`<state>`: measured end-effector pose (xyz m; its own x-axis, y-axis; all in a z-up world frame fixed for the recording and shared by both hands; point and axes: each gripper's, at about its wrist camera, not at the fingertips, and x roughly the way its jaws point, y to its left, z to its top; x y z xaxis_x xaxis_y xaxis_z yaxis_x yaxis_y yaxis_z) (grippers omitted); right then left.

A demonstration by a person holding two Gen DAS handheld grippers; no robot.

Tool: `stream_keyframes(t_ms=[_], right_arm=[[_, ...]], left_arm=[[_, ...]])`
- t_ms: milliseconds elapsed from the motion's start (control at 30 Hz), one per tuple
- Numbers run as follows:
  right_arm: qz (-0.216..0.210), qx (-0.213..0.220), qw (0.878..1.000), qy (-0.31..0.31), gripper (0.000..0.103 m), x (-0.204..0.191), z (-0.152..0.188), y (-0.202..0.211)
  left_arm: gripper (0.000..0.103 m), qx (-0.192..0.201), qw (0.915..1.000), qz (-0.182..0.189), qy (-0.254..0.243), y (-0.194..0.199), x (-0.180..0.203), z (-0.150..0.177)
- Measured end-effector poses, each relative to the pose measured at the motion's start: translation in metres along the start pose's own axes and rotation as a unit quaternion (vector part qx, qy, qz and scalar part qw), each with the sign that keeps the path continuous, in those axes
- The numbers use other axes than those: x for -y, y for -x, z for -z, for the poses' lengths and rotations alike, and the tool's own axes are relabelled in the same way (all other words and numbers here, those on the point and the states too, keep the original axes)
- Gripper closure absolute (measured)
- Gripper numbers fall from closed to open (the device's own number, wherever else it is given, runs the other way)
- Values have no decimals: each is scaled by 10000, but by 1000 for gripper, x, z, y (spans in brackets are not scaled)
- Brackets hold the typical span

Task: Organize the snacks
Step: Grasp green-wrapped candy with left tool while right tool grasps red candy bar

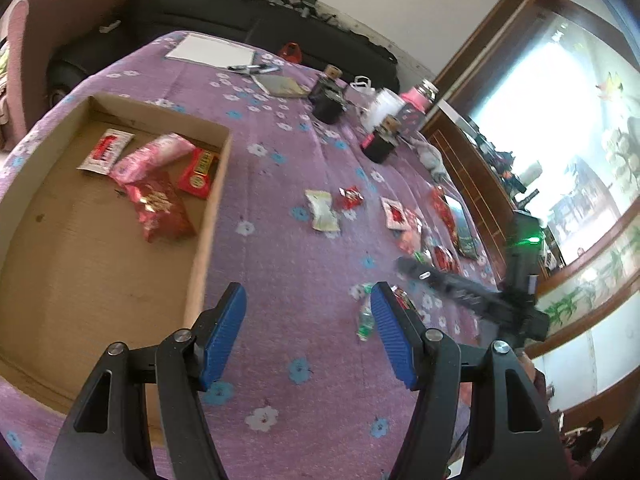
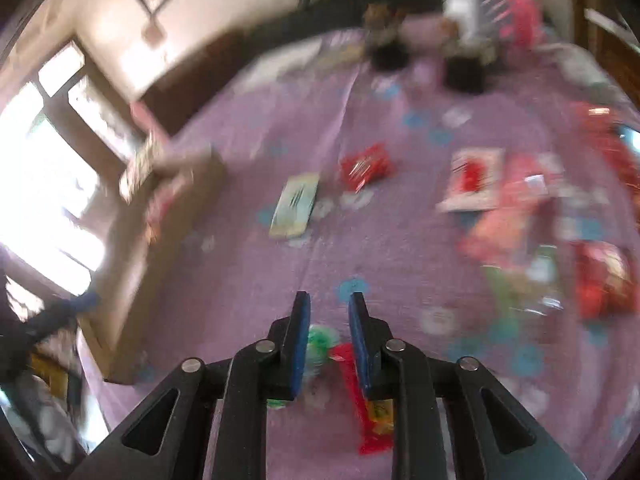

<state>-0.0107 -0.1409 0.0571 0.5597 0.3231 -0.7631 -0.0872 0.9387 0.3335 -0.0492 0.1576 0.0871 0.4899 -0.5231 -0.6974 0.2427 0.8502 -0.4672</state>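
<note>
Mostly crinkly foil packets (image 1: 162,210), shallow cardboard box (image 1: 208,216)

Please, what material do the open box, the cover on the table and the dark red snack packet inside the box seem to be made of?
Open box: corrugated cardboard, matte brown, with raw cut edges.
Table cover: probably woven or quilted fabric, purple with printed flowers, showing soft ridges.
Dark red snack packet: likely metallised plastic film, glossy, since it is crinkled and reflects light.

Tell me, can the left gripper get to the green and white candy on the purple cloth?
Probably yes. The left gripper is open and empty, and the candy lies close beside its right finger with nothing covering it.
</note>
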Motion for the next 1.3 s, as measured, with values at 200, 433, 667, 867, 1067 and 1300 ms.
stream_keyframes(t_ms=[200,433,667,867,1067,1300], right_arm=[[178,-167,9993,269,66,9,20,7],[348,-265,9956,823,70,-11,45,-11],[509,-145,9971,545,82,9,52,4],[584,-120,9975,373,82,26,62,15],[649,-118,9975,266,82,33,68,25],[656,-50,9973,332,82,23,69,31]], left_arm=[[39,-226,9987,-14,-462,-19,28,13],[39,-636,9937,-223,-901,-51,50,27],[39,-647,9828,-576,-1629,-75,75,35],[39,-899,9701,-738,-2130,-120,98,36],[57,-850,9578,-1075,-2528,-138,110,43],[84,-804,9761,-796,-1855,-115,87,32]])
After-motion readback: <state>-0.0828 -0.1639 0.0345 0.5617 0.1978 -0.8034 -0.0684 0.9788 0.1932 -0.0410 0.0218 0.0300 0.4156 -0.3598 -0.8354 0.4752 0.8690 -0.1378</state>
